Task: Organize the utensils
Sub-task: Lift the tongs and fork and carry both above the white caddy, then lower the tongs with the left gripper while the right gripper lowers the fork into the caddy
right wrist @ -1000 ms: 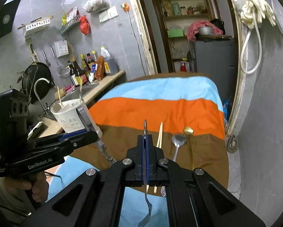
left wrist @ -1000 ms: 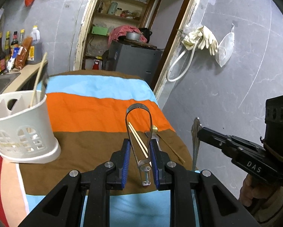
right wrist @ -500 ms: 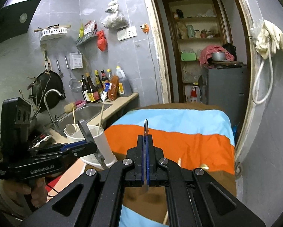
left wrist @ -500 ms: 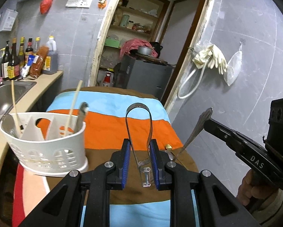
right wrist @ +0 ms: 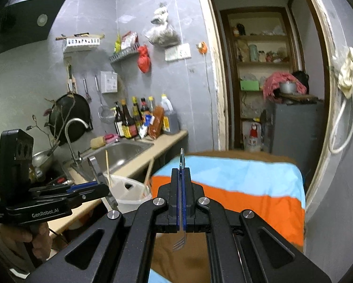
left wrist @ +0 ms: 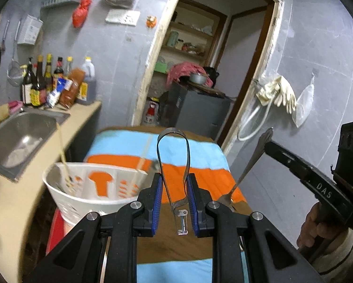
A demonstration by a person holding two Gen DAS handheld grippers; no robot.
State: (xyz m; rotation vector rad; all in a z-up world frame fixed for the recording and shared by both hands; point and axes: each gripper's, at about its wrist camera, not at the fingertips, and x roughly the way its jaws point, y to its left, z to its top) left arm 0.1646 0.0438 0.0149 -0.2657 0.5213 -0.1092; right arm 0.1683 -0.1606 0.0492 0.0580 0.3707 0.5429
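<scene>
Left wrist view: the left hand-held gripper (left wrist: 174, 200) pinches a pair of metal tongs (left wrist: 173, 155) between its blue pads, the loop of the tongs rising upright ahead of the fingertips. Just to its left, nearly touching the left finger, stands the white utensil holder (left wrist: 91, 188) with chopsticks (left wrist: 63, 158) leaning in it; its rim crowds that side. Left of the holder and beyond it, the steel sink (left wrist: 23, 139) is set into the counter (left wrist: 11, 202), with sauce bottles (left wrist: 49, 82) lined up along the wall. Ahead lies the striped cloth (left wrist: 200, 151) over the desk, whose far edge ends before the open doorway. To the right, the right hand-held gripper (left wrist: 267, 145) hangs in the air near the grey wall, pressed shut on a fork (left wrist: 247, 167) whose tines point down, close to the cloth.

In the right wrist view, the right hand-held gripper (right wrist: 181, 176) has its pads pressed together on the fork (right wrist: 180, 243), handle tip above, tines below. The left hand-held gripper (right wrist: 103, 186) sits to the left, in front of the utensil holder (right wrist: 129, 195). The cloth (right wrist: 247, 188) ahead and to the right lies bare up to the wall.
</scene>
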